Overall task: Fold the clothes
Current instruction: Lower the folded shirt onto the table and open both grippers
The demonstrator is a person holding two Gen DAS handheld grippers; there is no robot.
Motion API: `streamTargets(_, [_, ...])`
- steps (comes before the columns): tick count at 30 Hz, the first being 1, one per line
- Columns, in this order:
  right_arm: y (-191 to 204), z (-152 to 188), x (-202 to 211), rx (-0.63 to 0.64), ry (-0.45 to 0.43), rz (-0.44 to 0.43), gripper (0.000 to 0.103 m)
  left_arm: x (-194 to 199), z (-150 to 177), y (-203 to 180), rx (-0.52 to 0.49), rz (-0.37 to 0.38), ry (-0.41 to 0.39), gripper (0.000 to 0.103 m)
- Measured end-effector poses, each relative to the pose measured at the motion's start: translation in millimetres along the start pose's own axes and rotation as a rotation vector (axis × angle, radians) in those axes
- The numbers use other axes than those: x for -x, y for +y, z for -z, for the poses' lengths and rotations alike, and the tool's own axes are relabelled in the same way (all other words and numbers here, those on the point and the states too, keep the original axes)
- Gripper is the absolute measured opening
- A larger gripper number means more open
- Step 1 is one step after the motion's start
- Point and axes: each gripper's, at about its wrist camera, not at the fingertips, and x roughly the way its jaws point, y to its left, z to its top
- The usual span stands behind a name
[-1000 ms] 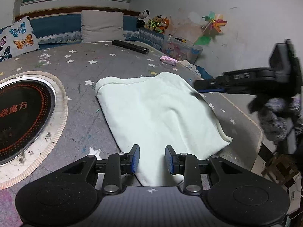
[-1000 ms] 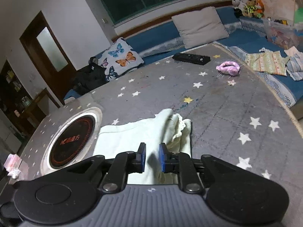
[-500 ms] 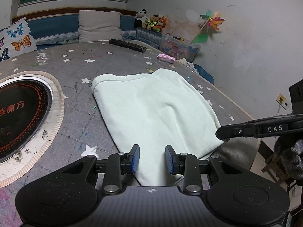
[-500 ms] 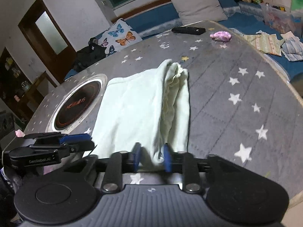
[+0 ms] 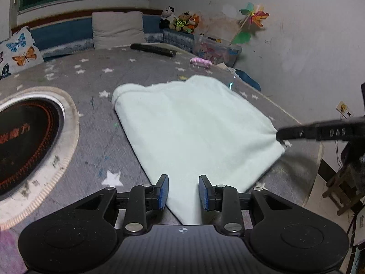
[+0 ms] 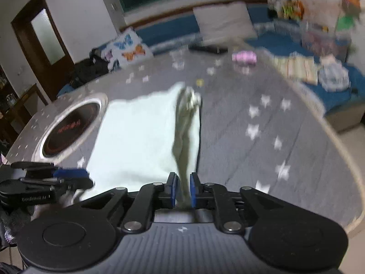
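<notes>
Garment: a pale mint-green piece of clothing [image 5: 194, 127], folded over once, lies flat on the table [image 5: 95, 155] just beside the round black burner [image 5: 25, 137] set into the tabletop — the burner's pale ring is close to the garment's long folded edge but apart from it.
Garment's far end: the bunched, ruffled end [image 6: 190, 100] lies on the side away from both grippers, further from the burner than the smooth folded side.
Left gripper: the left gripper [image 5: 183, 193] is at the garment's near corner, the corner furthest from the burner's far rim; its blue-padded jaws stand apart with the cloth lying between them, and the pads do not press on it (released, as far as the left wrist view shows).
Right gripper: the right gripper [image 6: 183, 189] is at the garment's other near corner, on the side away from the burner; its jaws have just been opening a little yet are clenched on a raised ridge of the cloth that runs up between the pads.
Cross view: from the left wrist camera the right gripper's tip [image 5: 282, 134] meets that corner, and the fabric puckers toward it.
Beyond the burner: a black remote [image 5: 152, 49] and a small pink object [image 5: 200, 62] lie on the table's far side, well apart from the garment.
Sharpness: the right wrist view is blurred — small details there cannot be told.
</notes>
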Motion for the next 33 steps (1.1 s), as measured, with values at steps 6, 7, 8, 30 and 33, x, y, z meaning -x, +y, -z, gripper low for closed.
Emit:
streamTargets(6, [23.6, -22.6, -10.0, 0.094, -0.082, -0.077, 0.015, -0.1, -20.1, -0.9, -0.011, -0.008, -0.046, 0.032])
streamTargets(7, [26.1, -25.1, -16.1, 0.1, -0.085, -0.093, 0.015, -1.7, -23.1, -1.2, -0.015, -0.011, -0.049, 0.032])
streamTargets(8, [28.1, -27.2, -23.0, 0.106, -0.084, -0.107, 0.015, -3.8, -25.6, -0.9, -0.017, -0.014, -0.05, 0.032])
streamTargets(30, [14.9, -54.2, -87.2, 0.067, -0.053, -0.114, 0.02, -51.3, -70.9, 32.1, 0.009, -0.089, -0.032, 0.042])
streamTargets(33, [3.2, -52.7, -96.2, 0.026, -0.033, -0.106, 0.02, -57.8, -74.9, 43.1, 0.025, -0.104, -0.026, 0.042])
